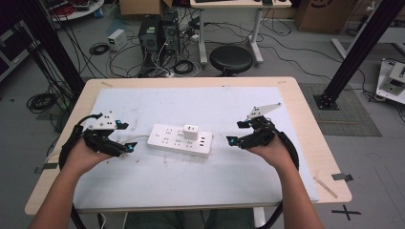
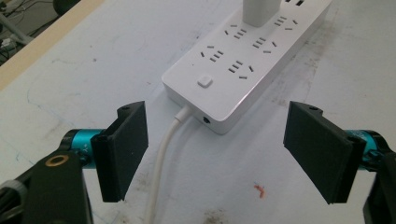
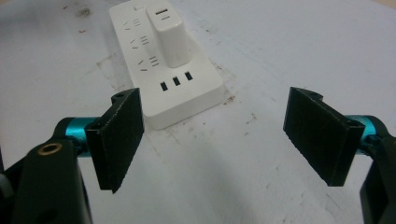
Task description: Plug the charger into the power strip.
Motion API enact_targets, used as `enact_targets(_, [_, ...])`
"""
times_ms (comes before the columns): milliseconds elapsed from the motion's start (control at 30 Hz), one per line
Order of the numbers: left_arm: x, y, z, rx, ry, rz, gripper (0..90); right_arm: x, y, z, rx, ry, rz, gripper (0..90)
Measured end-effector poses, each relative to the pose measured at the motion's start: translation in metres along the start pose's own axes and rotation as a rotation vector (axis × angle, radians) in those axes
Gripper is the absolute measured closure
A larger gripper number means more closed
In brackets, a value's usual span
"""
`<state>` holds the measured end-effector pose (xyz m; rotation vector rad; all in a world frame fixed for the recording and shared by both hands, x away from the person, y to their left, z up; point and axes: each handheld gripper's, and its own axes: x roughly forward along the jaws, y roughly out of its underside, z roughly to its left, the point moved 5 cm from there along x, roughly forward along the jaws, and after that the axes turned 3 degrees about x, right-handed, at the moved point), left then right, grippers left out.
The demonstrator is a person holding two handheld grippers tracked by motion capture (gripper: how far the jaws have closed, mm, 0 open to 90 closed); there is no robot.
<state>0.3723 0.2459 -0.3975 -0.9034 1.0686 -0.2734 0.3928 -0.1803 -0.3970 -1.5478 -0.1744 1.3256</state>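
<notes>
While a white plastic charger cube (image 1: 190, 132) sits plugged into the long white power strip (image 1: 172, 141), the left gripper (image 1: 125, 137) and right gripper (image 1: 235, 133) flank it, jaws apart.

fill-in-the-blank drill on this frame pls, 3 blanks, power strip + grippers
1. The white charger is plugged into the ___.
2. Both the left gripper and the right gripper have their jaws ___.
3. The cable leaves the strip's end that faces the ___ gripper.

Missing words: power strip; open; left
</notes>
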Motion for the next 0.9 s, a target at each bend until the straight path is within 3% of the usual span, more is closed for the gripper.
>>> enact_targets(200, [0.0025,0.0016,-0.0021,-0.019,-0.004,0.011,22.0,-0.0026,0.0032,-0.0026,-0.006,0.001,0.006,20.9])
enact_targets(300, [0.0007,0.0001,-0.0021,-0.003,-0.004,0.020,22.0,-0.0029,0.0031,-0.0021,-0.007,0.002,0.008,20.9])
enact_targets(733, [0.0006,-0.0003,-0.0007,-0.021,-0.015,0.016,22.0,-0.0016,0.0028,-0.0030,-0.003,0.008,0.017,20.9])
enact_targets(900, [0.0032,0.0021,0.0006,-0.020,-0.024,0.037,22.0,-0.0020,0.0030,-0.0041,-0.002,0.006,0.017,20.9])
